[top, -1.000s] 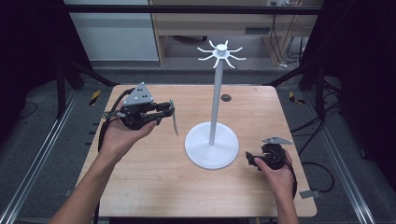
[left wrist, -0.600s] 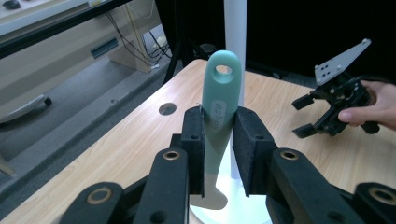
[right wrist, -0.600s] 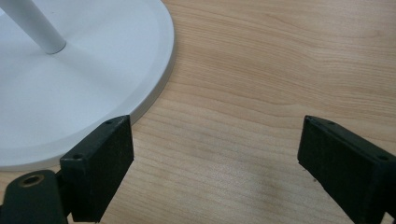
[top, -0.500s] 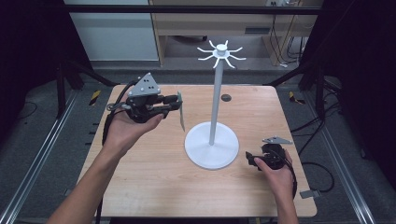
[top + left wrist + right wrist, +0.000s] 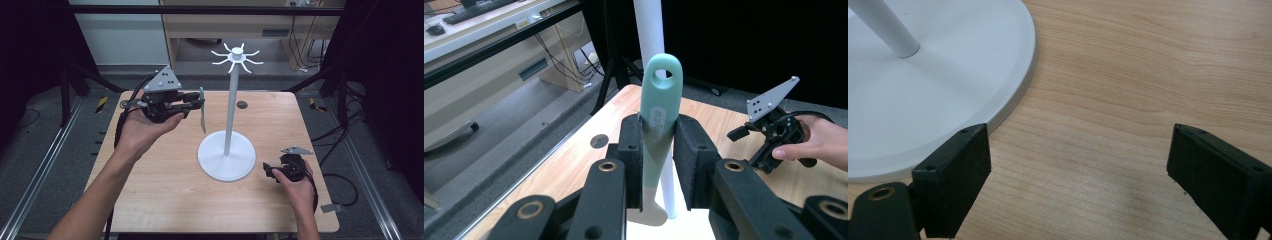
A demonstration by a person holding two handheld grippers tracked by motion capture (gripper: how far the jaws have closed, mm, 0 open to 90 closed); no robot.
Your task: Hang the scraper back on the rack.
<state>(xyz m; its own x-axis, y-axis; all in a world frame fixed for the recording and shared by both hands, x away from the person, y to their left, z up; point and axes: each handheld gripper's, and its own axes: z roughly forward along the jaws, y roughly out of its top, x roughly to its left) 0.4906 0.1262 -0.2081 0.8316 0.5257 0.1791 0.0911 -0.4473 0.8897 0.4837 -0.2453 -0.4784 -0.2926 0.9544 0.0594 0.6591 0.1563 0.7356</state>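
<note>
**Left jaws clamp a teal utensil near the white stand; right jaws wide at the stand's base**

The left gripper (image 5: pixel 192 102) is raised above the counter (image 5: pixel 165 200), cradled in the person's left hand (image 5: pixel 145 131). Its jaws are closed on a teal utensil (image 5: pixel 202 110). In the left gripper view the utensil (image 5: pixel 659 125) stands upright between the two jaws, its handle end with a hanging hole rising above them and its paler lower part dropping below them. Just beyond the jaws rises the pole of the white stand (image 5: pixel 651 30). In the high view the stand (image 5: pixel 229 115) sits on a round base to the far side of the utensil, with short hooks spreading from its top.

The right gripper (image 5: pixel 270 171) sits low at the counter, held by the right hand (image 5: pixel 300 187), just beside the stand's base. Its jaws stand wide apart with nothing between them; in the right gripper view bare wood (image 5: pixel 1128 90) lies between and ahead of them, and the base (image 5: pixel 948 90) lies just ahead of one jaw. The left gripper view shows the right gripper (image 5: pixel 774 132) farther off, beyond and to one side of the left jaws.
</note>
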